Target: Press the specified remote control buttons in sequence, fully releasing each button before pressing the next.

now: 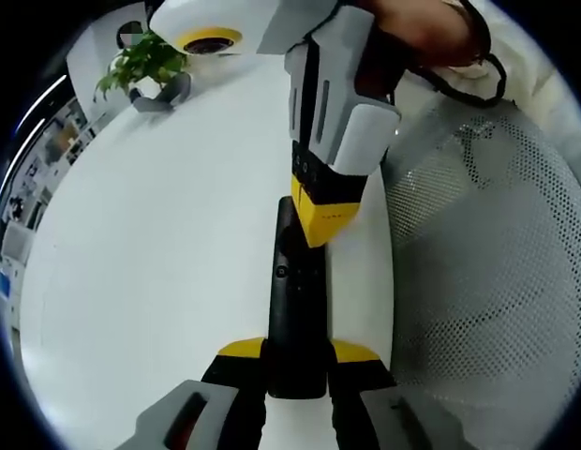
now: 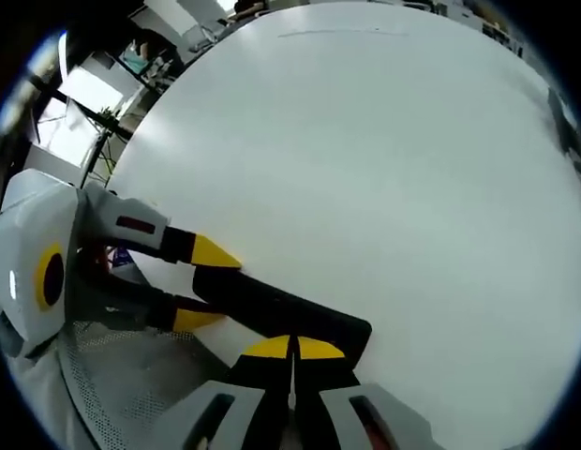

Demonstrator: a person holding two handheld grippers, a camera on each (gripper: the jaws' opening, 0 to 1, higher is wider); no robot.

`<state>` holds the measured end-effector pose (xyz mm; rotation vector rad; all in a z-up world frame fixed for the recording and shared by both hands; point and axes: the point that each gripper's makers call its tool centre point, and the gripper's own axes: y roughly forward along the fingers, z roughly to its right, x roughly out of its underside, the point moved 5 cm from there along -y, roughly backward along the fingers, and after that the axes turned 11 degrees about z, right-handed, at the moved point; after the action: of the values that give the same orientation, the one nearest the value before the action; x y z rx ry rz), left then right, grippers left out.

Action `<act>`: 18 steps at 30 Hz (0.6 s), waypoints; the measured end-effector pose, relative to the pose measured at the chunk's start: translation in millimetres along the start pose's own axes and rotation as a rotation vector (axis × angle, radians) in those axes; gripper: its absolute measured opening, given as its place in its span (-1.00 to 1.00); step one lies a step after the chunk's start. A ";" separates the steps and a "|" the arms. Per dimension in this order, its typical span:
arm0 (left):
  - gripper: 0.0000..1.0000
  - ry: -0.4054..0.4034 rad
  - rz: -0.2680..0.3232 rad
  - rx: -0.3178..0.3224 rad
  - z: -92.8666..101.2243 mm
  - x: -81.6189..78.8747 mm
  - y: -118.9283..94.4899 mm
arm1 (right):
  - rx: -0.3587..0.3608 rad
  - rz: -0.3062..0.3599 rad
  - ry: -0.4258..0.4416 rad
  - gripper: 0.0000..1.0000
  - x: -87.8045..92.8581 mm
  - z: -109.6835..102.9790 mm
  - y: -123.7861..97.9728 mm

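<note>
On the white surface (image 1: 150, 244), the left tool (image 1: 296, 359) clamps the unlabelled black remote (image 1: 295, 309) while the right tool (image 2: 292, 349), jaws together, presses its top.

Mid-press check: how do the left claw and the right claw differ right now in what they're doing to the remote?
The left claw has its jaws spread around the near end of the black remote, gripping it; the right claw has its jaws together. The left claw holds the remote by its sides, while the right claw comes down with its tip on the remote's top face. Both have yellow tips and meet the same remote on the white table.
</note>
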<state>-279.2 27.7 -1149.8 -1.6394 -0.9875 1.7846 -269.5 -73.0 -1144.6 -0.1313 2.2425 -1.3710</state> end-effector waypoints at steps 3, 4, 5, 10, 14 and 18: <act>-0.52 -0.002 0.003 -0.005 0.4 0.1 -0.1 | 0.002 0.003 -0.006 -1.00 0.8 -1.2 -0.7; -0.52 -0.002 0.003 -0.008 0.9 0.0 -0.2 | 0.004 0.006 -0.012 -1.00 1.5 -2.1 -1.1; -0.52 -0.002 0.002 -0.009 1.2 0.0 -0.2 | 0.006 0.008 -0.019 -1.00 1.8 -2.5 -1.1; -0.52 -0.002 0.006 -0.011 1.0 0.1 0.0 | 0.004 0.007 -0.072 -1.00 1.3 -2.5 -1.1; -0.52 -0.004 0.010 -0.012 1.1 0.2 0.0 | 0.007 0.001 -0.073 -1.00 1.7 -1.8 -2.3; -0.52 -0.010 0.019 -0.014 1.2 0.5 -0.2 | 0.011 0.029 -0.038 -1.00 0.5 0.4 -4.9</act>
<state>-280.4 28.0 -1150.0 -1.6550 -0.9939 1.8032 -270.6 -75.9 -1140.7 -0.1196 2.1974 -1.3541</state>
